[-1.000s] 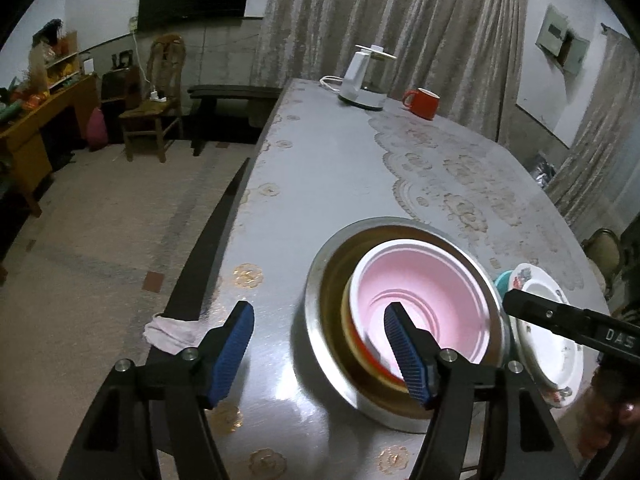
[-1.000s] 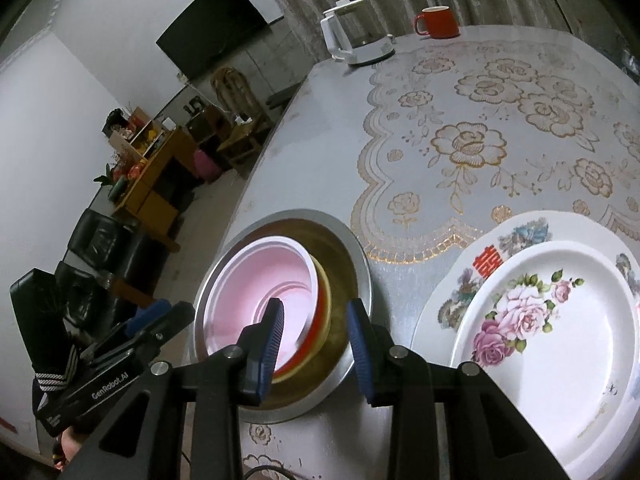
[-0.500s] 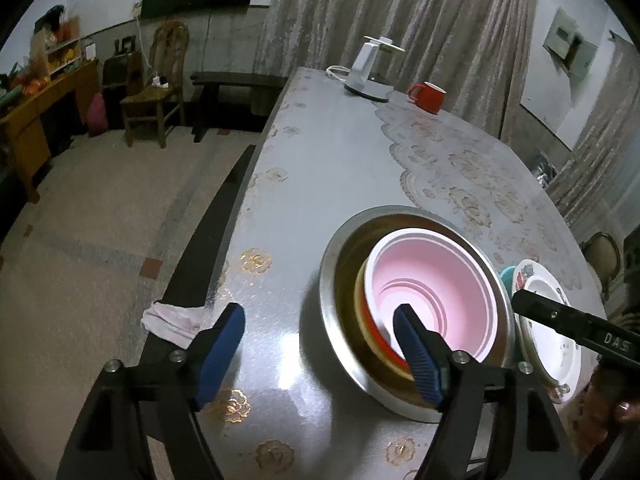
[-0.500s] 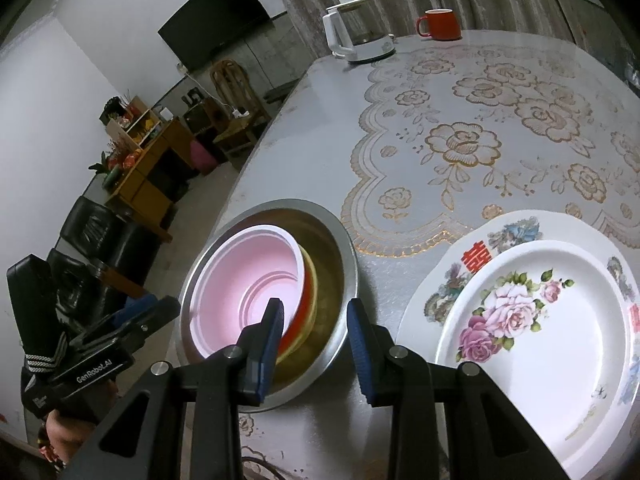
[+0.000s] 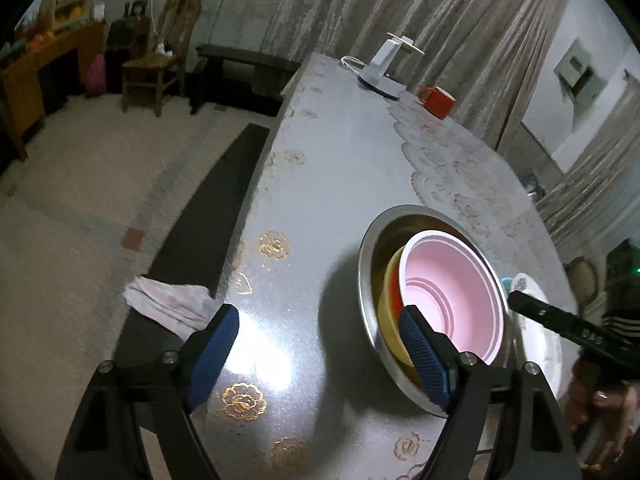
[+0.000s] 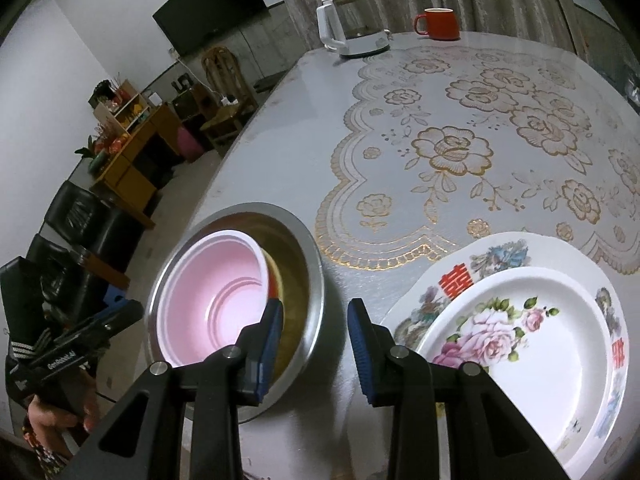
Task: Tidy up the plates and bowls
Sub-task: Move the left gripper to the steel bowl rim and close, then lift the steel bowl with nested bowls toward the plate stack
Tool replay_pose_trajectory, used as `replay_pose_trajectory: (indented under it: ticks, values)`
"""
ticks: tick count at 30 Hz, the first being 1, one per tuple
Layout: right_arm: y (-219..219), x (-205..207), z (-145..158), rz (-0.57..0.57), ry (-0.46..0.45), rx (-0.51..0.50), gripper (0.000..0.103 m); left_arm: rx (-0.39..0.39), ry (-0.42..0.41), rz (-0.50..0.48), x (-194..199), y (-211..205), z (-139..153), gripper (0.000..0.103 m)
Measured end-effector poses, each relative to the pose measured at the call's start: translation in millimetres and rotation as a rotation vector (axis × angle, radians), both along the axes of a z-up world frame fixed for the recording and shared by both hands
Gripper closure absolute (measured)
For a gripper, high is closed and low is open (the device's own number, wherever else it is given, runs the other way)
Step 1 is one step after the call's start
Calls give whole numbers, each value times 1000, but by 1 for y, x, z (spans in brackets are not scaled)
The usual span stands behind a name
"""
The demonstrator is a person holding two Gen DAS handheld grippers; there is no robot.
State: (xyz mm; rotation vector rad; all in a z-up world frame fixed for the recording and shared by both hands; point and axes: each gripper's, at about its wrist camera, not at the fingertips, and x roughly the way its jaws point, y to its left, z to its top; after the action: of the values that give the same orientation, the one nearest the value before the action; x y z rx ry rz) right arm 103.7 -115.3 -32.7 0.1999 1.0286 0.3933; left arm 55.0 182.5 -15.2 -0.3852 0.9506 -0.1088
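Inside, pink bowl (image 6: pixel 208 300) — tilted, nested — fills steel basin (image 6: pixel 314 280).

**Lighting and image quality**

Dim indoor light. Bright overhead glare patch on the glossy desk (image 5: pixel 260 344), left wrist view. Steel basin (image 5: pixel 370 240) casts a dark shadow to its left. Strong fisheye bending, black vignette in the corners. Slight motion blur on the floor (image 5: pixel 80 208); right wrist view sharper.
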Motion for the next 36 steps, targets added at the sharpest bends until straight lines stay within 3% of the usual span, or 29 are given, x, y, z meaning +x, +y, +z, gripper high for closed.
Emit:
replay_pose_trajectory:
  ticks: [7, 11, 15, 21, 28, 34, 36]
  values:
    - [5, 7, -3, 50, -7, -22, 70, -135, 39, -35, 5, 6, -16, 23]
    - [6, 10, -6, 58, 4, -25, 70, -155, 40, -50, 8, 4, -19, 36]
    - [8, 15, -8, 70, 11, -22, 70, -181, 46, -69, 11, 2, -23, 41]
    - [14, 18, -12, 101, 2, -76, 77, -169, 32, -107, 14, -2, -20, 51]
    - [26, 26, -20, 178, 24, -138, 78, -149, 39, -154, 19, -4, -20, 53]
    - [26, 36, -26, 200, 84, -116, 78, -138, 67, -186, 24, -5, -19, 53]
    - [26, 38, -27, 209, 94, -109, 78, -124, 62, -217, 24, -9, -16, 63]
